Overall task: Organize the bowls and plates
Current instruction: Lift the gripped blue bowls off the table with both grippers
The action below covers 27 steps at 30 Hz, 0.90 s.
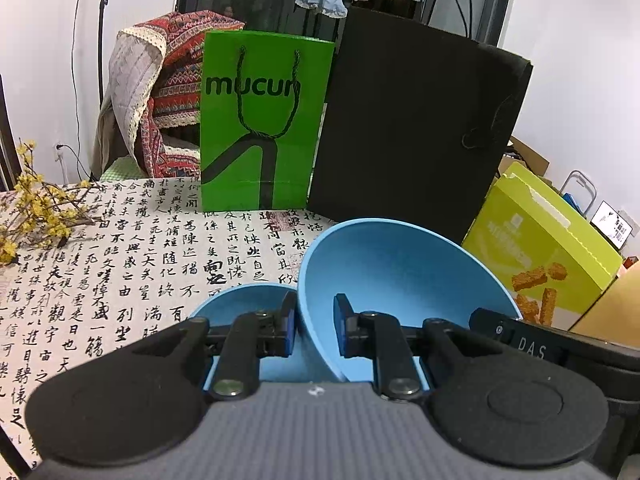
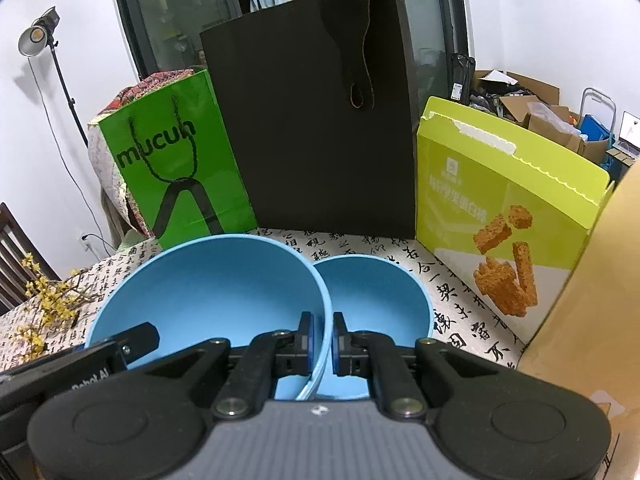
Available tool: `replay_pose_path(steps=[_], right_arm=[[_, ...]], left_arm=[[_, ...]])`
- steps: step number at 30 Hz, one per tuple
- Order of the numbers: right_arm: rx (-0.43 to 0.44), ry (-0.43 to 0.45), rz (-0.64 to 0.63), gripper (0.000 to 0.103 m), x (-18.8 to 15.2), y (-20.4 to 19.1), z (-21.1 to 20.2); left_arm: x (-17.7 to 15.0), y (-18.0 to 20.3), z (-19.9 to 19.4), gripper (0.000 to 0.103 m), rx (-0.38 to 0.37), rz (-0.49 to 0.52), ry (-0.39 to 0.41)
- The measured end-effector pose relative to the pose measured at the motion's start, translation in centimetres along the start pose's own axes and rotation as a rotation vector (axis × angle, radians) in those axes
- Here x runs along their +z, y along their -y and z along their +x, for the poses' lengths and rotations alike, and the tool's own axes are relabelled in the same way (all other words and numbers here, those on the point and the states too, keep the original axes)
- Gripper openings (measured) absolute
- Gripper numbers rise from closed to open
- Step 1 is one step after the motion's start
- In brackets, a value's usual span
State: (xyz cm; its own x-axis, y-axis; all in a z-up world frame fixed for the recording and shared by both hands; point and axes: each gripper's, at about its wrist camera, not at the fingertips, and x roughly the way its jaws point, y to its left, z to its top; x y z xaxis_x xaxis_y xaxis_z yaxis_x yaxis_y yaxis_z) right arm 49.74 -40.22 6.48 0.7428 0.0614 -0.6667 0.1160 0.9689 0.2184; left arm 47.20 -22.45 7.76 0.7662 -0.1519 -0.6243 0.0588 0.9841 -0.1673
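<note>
Left wrist: left gripper (image 1: 314, 330) clamped on large blue bowl (image 1: 400, 280) rim, small blue bowl (image 1: 244, 304) beside it, near table's (image 1: 140, 248) back edge. Right wrist: right gripper (image 2: 320, 338) clamped on large bowl's (image 2: 208, 292) rim, touching small bowl (image 2: 372, 300).

Matt blue plastic bowls (image 2: 208, 292) (smooth), glossy green paper bag (image 2: 176, 160)

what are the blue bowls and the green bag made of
Large bowl and small bowl: likely matte plastic or melamine; even flat colour, thin smooth rims, no glaze shine. Could be a fibre composite. Green bag: glossy coated paper, with crisp folded edges, a soft sheen and twisted cord handles.
</note>
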Motion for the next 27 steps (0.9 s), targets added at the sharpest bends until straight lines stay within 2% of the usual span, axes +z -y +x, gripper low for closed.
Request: replay_pose_path(steps=[27], right_arm=[[0.039, 0.060, -0.019, 0.008, -3.7, -2.3, -8.1]], left_arm=[[-3.3, -1.3, -8.5, 0.019, 0.035, 0.018, 0.052]])
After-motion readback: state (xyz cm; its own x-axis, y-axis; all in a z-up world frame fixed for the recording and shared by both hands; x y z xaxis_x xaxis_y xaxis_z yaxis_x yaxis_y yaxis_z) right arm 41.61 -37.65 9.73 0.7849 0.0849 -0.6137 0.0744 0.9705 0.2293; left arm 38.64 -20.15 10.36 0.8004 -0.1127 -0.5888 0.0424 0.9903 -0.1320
